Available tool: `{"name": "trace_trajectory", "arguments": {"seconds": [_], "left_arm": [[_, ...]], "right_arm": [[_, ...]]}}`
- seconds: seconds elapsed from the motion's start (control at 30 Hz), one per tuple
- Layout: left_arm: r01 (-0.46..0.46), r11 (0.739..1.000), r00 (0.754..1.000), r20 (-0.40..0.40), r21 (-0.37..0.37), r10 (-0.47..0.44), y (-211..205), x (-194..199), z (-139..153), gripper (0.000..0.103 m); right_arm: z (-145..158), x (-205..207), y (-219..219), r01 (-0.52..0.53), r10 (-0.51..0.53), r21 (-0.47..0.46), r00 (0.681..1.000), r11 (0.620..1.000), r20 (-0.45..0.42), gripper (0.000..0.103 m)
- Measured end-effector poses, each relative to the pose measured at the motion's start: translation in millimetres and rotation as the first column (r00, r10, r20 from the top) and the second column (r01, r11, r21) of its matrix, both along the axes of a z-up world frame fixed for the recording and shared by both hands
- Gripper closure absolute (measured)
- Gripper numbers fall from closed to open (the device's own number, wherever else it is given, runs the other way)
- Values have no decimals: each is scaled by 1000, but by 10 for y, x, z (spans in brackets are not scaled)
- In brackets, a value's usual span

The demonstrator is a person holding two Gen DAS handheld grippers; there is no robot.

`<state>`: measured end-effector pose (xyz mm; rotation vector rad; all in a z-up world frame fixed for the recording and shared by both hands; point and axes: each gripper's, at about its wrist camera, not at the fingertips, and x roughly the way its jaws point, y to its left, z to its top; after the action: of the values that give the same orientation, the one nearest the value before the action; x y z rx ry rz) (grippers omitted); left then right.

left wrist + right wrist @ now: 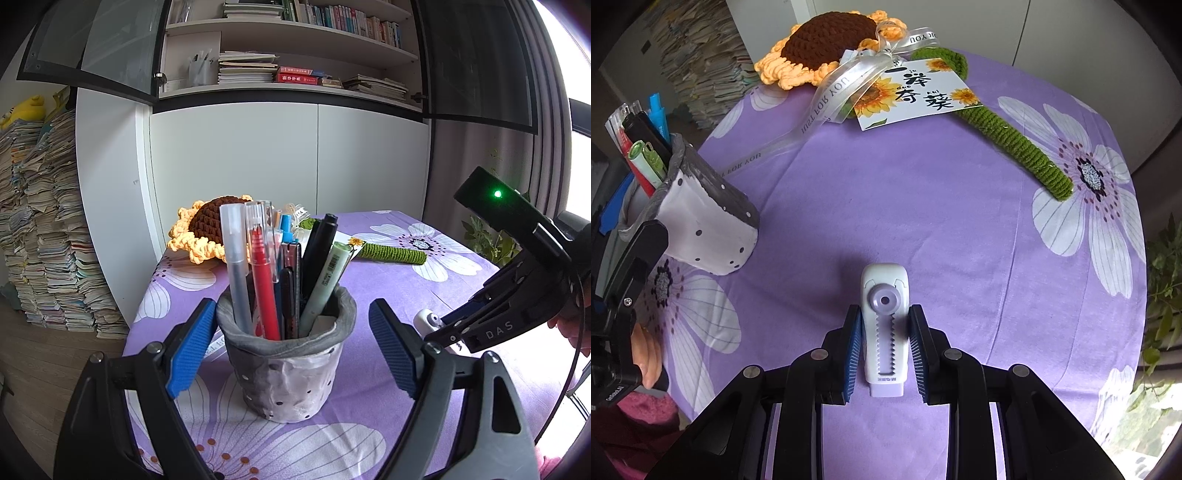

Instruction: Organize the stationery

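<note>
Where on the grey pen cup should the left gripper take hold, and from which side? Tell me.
Grip the pen cup across its wall below the folded grey rim, coming in level from the near side. It stands upright and tapers downward, with pens sticking out the top. The left gripper already straddles it, open.

Bright daylight enters from the window (580, 155), overexposed at the right edge. Both views are sharp centrally. Fisheye distortion bends the edges, with dark corners.

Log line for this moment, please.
right tool: shut on white correction tape | left tool: open around pen cup, pads apart
</note>
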<state>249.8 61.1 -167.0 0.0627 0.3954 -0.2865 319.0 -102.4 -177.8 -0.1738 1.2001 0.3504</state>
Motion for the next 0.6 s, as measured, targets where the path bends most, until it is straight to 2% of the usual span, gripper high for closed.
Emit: {"name": "trace_trajectory", "arguments": {"seconds": [0.4, 0.6], "left_arm": [[0, 1000, 1000, 0, 0, 0, 0, -1, 0, 20], [0, 1000, 1000, 2, 0, 0, -3, -1, 6, 20]], "right_arm": [[-107, -100, 178, -83, 81, -47, 996, 995, -41, 76], [-52, -71, 184, -73, 70, -46, 996, 996, -45, 74]]}}
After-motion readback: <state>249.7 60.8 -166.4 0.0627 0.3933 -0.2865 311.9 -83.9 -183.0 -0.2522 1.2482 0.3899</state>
